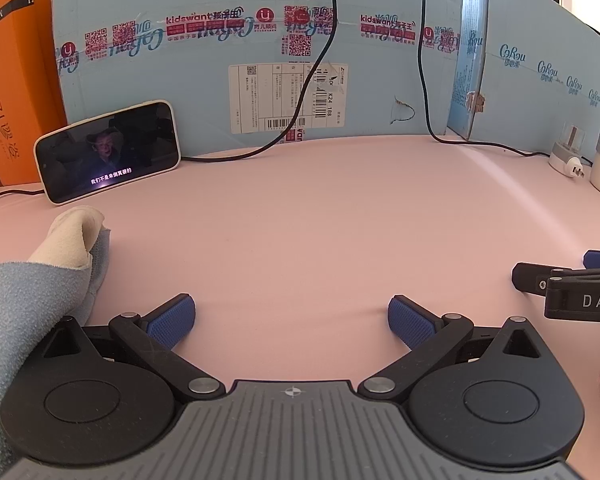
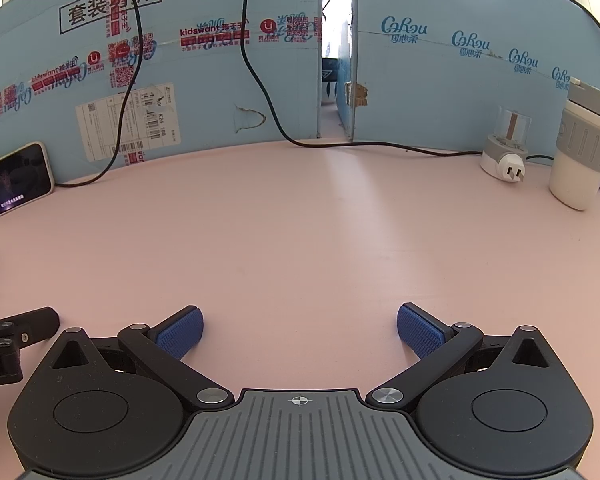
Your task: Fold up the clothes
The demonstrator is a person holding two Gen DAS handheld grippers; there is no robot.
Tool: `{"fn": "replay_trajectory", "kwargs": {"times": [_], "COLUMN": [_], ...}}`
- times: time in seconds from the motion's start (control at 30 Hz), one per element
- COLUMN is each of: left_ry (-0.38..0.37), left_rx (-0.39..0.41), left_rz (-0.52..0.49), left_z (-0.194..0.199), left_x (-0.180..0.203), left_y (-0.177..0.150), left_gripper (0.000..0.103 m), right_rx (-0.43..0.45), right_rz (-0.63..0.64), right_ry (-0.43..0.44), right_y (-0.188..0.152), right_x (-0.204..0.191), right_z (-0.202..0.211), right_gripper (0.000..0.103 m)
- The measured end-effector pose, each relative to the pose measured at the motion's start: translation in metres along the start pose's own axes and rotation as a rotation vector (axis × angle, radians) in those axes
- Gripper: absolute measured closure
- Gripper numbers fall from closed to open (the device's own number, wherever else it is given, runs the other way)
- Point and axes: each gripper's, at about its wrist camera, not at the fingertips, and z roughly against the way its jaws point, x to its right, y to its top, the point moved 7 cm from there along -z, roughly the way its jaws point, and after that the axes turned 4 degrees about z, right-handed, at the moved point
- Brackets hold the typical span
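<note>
Left wrist view: the left gripper (image 1: 291, 317) hovers low over the pink table (image 1: 320, 220) with its blue pads spread wide and nothing between them. The garment (image 1: 40, 288), blue-grey with a cream part bunched on top, lies at the left edge of the picture, just beside the left finger and partly draped over the gripper's left housing; how it is laid out beyond the frame cannot be told. The tip of the right gripper (image 1: 572, 280) pokes in from the right. A phone (image 1: 108, 151) leans on the blue box (image 1: 260, 52) at the back, with a cable (image 1: 324, 48) hanging down the box.

Right wrist view: the right gripper (image 2: 299, 330) is likewise wide open and holds nothing; only bare table (image 2: 320, 240) lies ahead of it. The garment is out of this picture. A cup (image 2: 582, 152) and a plug (image 2: 506, 156) stand at the far right, well apart from the work.

Judgement: this looks like a pause between steps, either before a first grasp or after a fold is set aside. The next move calls for both grippers to turn left toward the cloth and find an edge or corner to pinch.
</note>
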Motion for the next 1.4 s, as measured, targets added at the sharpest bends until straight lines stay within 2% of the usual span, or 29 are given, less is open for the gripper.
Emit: {"fn": "replay_trajectory", "kwargs": {"times": [0.77, 0.9, 1.4], "left_ry": [0.007, -0.001, 0.005], "left_rx": [0.002, 0.006, 0.0], "left_rz": [0.014, 0.02, 0.022], "left_z": [0.004, 0.002, 0.004], "left_x": [0.013, 0.0, -0.003], "left_y": [-0.001, -0.002, -0.003], "left_gripper": [0.0, 0.0, 0.0], "right_rx": [0.001, 0.002, 0.001], "right_rz": [-0.016, -0.017, -0.017], "right_ry": [0.011, 0.009, 0.01], "right_y": [0.002, 0.002, 0.001], "right_x": [-0.001, -0.003, -0.001], "right_z": [0.002, 0.001, 0.0], "right_gripper": [0.0, 0.0, 0.0]}}
